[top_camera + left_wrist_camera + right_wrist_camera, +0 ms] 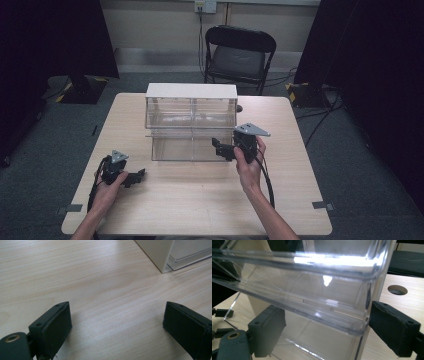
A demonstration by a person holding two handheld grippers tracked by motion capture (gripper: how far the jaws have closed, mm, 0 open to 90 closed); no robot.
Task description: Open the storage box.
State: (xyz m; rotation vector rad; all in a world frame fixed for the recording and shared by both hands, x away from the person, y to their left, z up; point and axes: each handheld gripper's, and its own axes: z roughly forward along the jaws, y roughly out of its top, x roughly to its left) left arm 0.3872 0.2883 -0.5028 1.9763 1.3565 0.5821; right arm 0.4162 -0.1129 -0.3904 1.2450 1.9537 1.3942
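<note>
grey carpet, dark curtains and a black folding chair (239, 55) lie beyond the pale wooden table (200, 200) we work at. ahead of both our grippers stands a clear plastic drawer cabinet with a white top (191, 120); its compartments look empty as far as we can see, and the lower right drawer (299, 315) is tilted out toward us.

our right gripper (225, 149) sits at that drawer's right front corner, jaws spread wide; in the right gripper view one pad is behind the clear front wall and the other just outside the side edge, and we cannot tell whether either touches. a round hole in the tabletop (397, 289) shows past its outer jaw.

our left gripper (131, 177) rests low on the table, jaws released and wide apart with bare wood between them, the cabinet's white corner (160, 255) ahead and to its right, well apart. open tabletop lies between the two grippers and toward the near edge.
</note>
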